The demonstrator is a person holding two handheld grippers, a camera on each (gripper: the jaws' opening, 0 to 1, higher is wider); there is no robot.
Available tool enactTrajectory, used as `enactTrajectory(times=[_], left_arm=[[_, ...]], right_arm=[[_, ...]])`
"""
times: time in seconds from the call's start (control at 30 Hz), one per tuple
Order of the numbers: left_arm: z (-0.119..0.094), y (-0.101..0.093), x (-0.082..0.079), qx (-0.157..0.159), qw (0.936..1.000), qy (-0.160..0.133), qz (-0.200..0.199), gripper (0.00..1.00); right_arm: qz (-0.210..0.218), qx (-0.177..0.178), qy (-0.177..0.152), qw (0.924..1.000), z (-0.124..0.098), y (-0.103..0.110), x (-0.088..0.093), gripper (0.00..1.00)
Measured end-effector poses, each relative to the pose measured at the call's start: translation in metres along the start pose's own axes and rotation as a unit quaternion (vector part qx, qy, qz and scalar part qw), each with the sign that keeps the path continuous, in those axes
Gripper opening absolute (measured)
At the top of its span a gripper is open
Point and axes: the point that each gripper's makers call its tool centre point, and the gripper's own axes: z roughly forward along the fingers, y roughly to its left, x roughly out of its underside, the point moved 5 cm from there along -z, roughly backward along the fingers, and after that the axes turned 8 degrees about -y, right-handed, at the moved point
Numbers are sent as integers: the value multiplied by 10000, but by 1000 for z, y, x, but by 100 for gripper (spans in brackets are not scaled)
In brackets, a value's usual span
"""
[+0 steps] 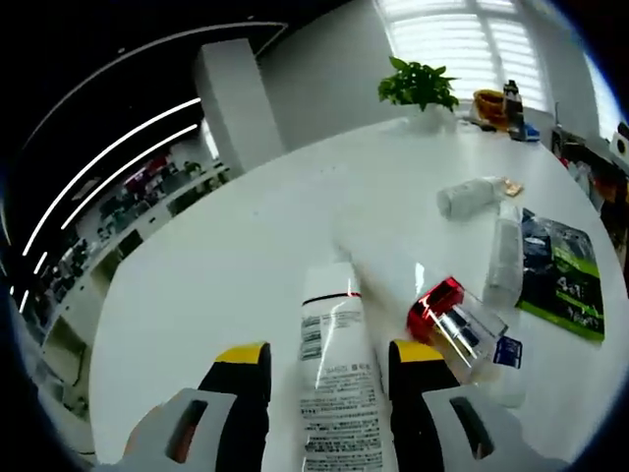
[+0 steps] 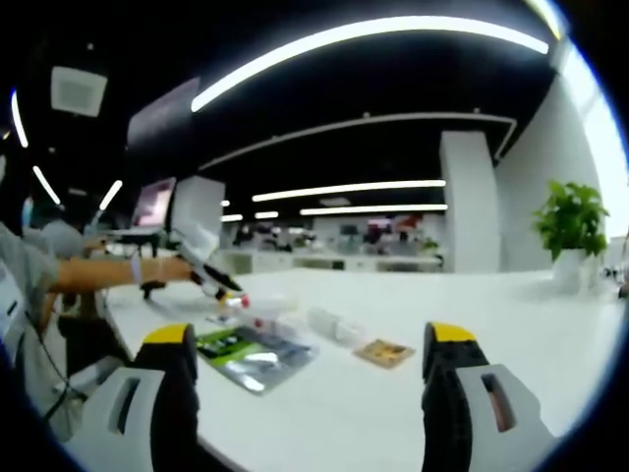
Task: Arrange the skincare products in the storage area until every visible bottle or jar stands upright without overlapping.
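A white tube (image 1: 334, 379) with printed text runs between the yellow-tipped jaws of my left gripper (image 1: 329, 354), which are shut on it, its far end pointing over the white table (image 1: 226, 246). To the right, several products lie on their sides: a clear bottle with a red cap (image 1: 449, 315), a frosted tube (image 1: 504, 258) and a frosted jar (image 1: 468, 197). My right gripper (image 2: 308, 334) is open with nothing between its fingers, low over the table's near edge. In the right gripper view, a frosted bottle (image 2: 334, 324) lies ahead and the left gripper (image 2: 211, 275) is at the left.
A green and black sachet (image 1: 562, 277) (image 2: 241, 349) and a small gold packet (image 2: 383, 352) lie flat on the table. A potted plant (image 1: 420, 84) (image 2: 570, 221) stands at the far edge. A person's arm (image 2: 103, 273) reaches in from the left.
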Motion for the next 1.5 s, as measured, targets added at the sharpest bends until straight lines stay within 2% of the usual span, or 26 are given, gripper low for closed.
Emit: enactTrajectory(times=[0.07, 0.27, 0.63, 0.73, 0.83, 1.0, 1.17, 1.33, 1.5], left_arm=[[2, -4, 1, 75, 9998, 30, -181, 43], [7, -3, 2, 207, 9993, 34, -313, 39], [11, 0, 1, 145, 9996, -4, -255, 36], [10, -1, 0, 41, 9992, 35, -397, 35], [10, 0, -1, 125, 9964, 54, -838, 33], [8, 2, -1, 165, 9954, 29, -940, 31], [3, 1, -1, 119, 9961, 8, -877, 30], [-5, 7, -3, -61, 9964, -199, -826, 28], [-18, 13, -9, -189, 9921, -675, -1036, 26]], right_arm=[[-3, -16, -27, 10000, 0, 1, -1, 94], [-24, 35, -62, 10000, -2, -3, -3, 93], [22, -4, -131, 9999, -1, 0, -5, 91], [34, -2, -146, 9999, -1, -1, -5, 90], [33, -3, -139, 9999, -1, -1, -5, 90], [12, 22, -151, 9999, -2, -2, -6, 89], [18, 39, -148, 9999, -2, -3, -7, 89], [25, 22, -151, 9999, -2, -1, -7, 88], [18, 21, -165, 9999, -2, 0, -10, 88]])
